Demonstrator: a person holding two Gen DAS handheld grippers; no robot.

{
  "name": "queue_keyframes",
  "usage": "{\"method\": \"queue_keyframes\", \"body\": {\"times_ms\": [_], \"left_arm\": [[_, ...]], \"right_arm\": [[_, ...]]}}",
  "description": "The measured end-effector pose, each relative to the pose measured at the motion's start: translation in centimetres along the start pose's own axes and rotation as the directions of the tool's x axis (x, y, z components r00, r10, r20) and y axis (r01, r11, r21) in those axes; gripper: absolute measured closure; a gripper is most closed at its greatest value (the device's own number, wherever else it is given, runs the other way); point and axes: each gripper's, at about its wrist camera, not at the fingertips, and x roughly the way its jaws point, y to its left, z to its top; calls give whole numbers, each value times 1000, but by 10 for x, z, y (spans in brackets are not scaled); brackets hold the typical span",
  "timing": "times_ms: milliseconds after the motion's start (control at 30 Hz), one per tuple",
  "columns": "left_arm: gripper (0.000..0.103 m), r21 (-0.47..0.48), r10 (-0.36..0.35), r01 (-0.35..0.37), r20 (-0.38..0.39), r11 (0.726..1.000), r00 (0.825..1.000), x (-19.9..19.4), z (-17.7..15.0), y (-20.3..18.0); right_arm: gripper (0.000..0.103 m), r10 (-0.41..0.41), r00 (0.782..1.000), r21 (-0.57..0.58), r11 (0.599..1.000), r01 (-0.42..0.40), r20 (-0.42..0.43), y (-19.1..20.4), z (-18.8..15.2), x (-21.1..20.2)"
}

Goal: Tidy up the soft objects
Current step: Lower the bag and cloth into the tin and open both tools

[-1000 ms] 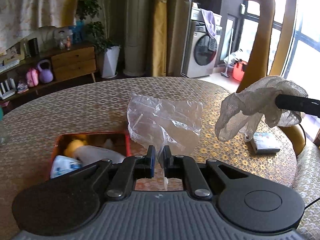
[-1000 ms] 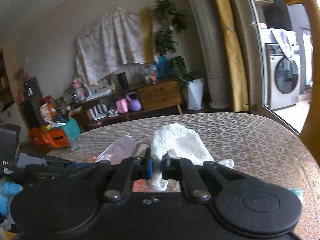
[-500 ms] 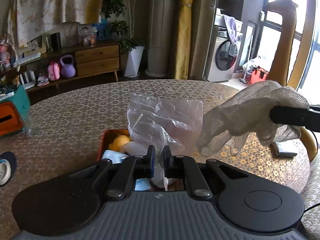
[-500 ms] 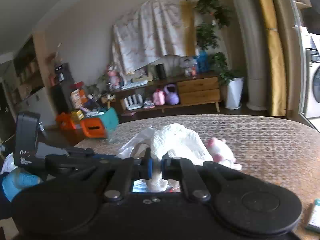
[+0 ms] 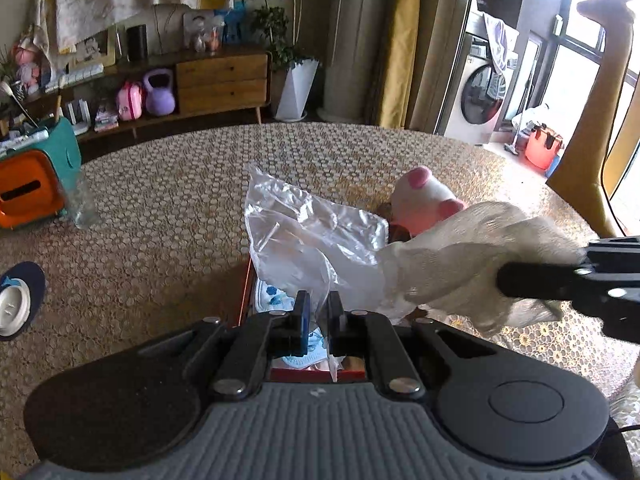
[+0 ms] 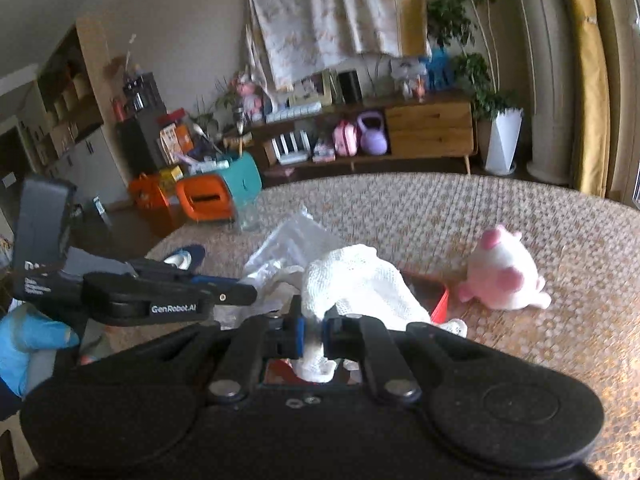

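Left wrist: one plastic bag (image 5: 308, 236), one mesh cloth (image 5: 460, 264), one plush (image 5: 424, 200).

A lived-in home, living room: a round table (image 5: 168, 200) with patterned cloth, a wooden sideboard (image 5: 222, 82) holding photos and toys, a potted plant (image 5: 296, 80), yellow curtains (image 5: 400, 40), and a washing machine (image 5: 478, 98) beyond the table's far edge.

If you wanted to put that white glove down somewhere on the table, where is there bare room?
Bare tabletop lies between the plastic bag and the orange box, and across the far side behind the bag. In the right view, open cloth stretches right of the pink plush toy. The middle is crowded: red tin, bag, white glove and both tools.
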Motion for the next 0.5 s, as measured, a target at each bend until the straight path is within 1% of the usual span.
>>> {"method": "queue_keyframes", "body": {"times_ms": [233,500], "left_arm": [[94,5,-20,21,-38,1000,999,35,-2,1],[94,-18,-14,12,-80,1000,997,70,-2,7]], "right_arm": [[95,-39,996,-5,999,38,-76,-5,-15,42],[95,-67,990,7,998,68,-122,-17,-23,76]]}}
